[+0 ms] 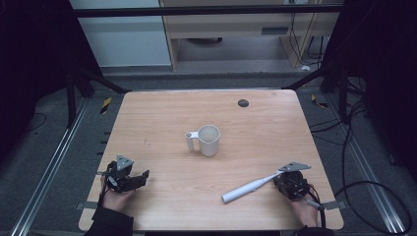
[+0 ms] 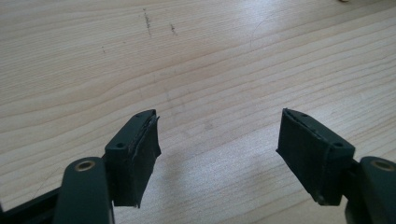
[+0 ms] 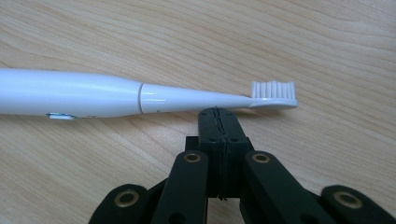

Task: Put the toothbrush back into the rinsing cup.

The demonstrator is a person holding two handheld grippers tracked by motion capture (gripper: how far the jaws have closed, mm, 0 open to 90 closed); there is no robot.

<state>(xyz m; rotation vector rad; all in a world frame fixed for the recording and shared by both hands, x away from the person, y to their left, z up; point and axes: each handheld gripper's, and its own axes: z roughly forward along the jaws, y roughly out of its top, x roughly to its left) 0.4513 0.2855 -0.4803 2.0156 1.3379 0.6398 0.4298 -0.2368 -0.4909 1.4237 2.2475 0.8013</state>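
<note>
A white electric toothbrush (image 1: 248, 188) lies flat on the wooden table (image 1: 167, 113) at the front right, its bristled head toward my right gripper (image 1: 281, 181). In the right gripper view the jaws are pressed together with nothing between them, and the gripper (image 3: 218, 114) sits just in front of the toothbrush (image 3: 140, 98) neck, close to the bristles. My left gripper (image 1: 141, 177) rests at the front left. Its jaws stand wide apart over bare wood, seen closely in the left gripper view (image 2: 217, 140). A white mug (image 1: 209, 140) stands upright at the table's middle, handle to the left.
A small black round disc (image 1: 243, 103) sits in the tabletop near the far edge. Dark frame bars and cables surround the table, with grey floor and cabinets beyond the far side.
</note>
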